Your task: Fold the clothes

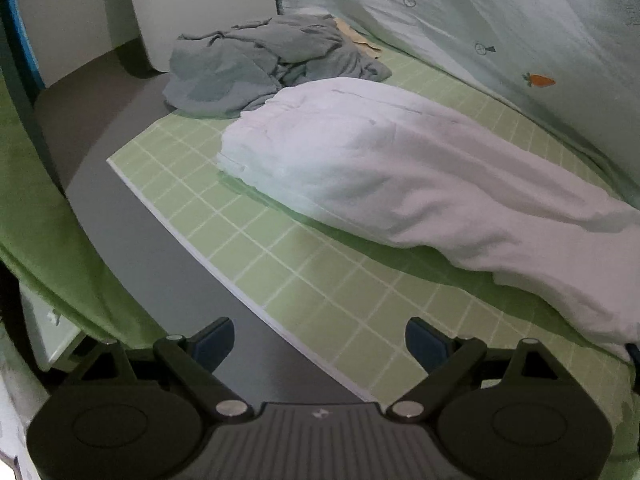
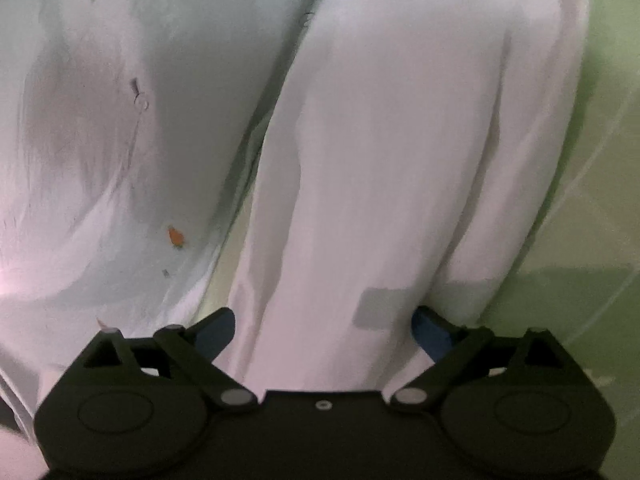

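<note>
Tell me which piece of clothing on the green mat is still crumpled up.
The grey garment at the mat's far end is crumpled in a heap. The white garment lies stretched out long and smooth along the mat.

White garment (image 1: 400, 176) on green grid mat (image 1: 304, 280), grey clothes (image 1: 264, 64) behind, left claw (image 1: 319, 342) spread
</note>
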The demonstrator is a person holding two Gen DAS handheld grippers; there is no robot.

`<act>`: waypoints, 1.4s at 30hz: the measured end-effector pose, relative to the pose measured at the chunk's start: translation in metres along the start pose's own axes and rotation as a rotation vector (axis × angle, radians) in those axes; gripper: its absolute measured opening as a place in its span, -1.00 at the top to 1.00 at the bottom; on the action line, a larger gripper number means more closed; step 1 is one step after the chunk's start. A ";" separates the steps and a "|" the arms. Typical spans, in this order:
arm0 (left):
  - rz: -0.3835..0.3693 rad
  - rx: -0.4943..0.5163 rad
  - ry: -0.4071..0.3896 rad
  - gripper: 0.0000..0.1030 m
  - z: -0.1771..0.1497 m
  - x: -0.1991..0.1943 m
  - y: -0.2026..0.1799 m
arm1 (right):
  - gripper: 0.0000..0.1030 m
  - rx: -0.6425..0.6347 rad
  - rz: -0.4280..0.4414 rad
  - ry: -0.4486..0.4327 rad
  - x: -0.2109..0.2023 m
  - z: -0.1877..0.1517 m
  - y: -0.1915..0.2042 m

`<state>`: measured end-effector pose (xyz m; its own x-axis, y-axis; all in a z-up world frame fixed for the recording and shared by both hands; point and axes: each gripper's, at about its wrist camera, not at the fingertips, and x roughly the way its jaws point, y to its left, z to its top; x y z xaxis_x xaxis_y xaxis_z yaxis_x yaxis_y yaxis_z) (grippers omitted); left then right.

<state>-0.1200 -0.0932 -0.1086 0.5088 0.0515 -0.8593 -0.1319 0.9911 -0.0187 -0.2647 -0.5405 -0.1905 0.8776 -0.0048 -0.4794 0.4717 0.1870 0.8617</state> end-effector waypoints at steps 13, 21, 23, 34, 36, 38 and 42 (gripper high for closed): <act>-0.168 0.047 -0.030 -0.81 0.078 0.042 0.067 | -0.98 0.140 0.229 0.140 0.075 -0.104 0.073; -0.249 0.176 -0.036 -0.81 0.119 0.069 0.066 | -0.98 -0.021 0.076 0.123 0.105 -0.143 0.086; -0.267 0.208 -0.017 -0.81 0.121 0.077 0.064 | -0.98 -0.030 0.093 0.148 0.104 -0.154 0.087; -0.311 0.260 0.086 -0.81 0.128 0.113 0.044 | -0.87 0.080 0.103 0.143 0.060 -0.207 0.064; -0.316 0.261 0.098 -0.81 0.129 0.117 0.042 | -0.68 0.086 0.081 0.131 0.053 -0.205 0.062; -0.316 0.269 0.103 -0.81 0.130 0.120 0.040 | -0.65 0.093 0.058 0.117 0.048 -0.203 0.060; -0.316 0.288 0.111 -0.81 0.131 0.122 0.037 | -0.68 0.093 0.011 0.069 0.039 -0.195 0.060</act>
<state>0.0488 -0.0337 -0.1474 0.3898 -0.2574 -0.8842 0.2661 0.9507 -0.1595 -0.2190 -0.3379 -0.1895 0.8765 0.0646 -0.4770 0.4705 0.0945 0.8773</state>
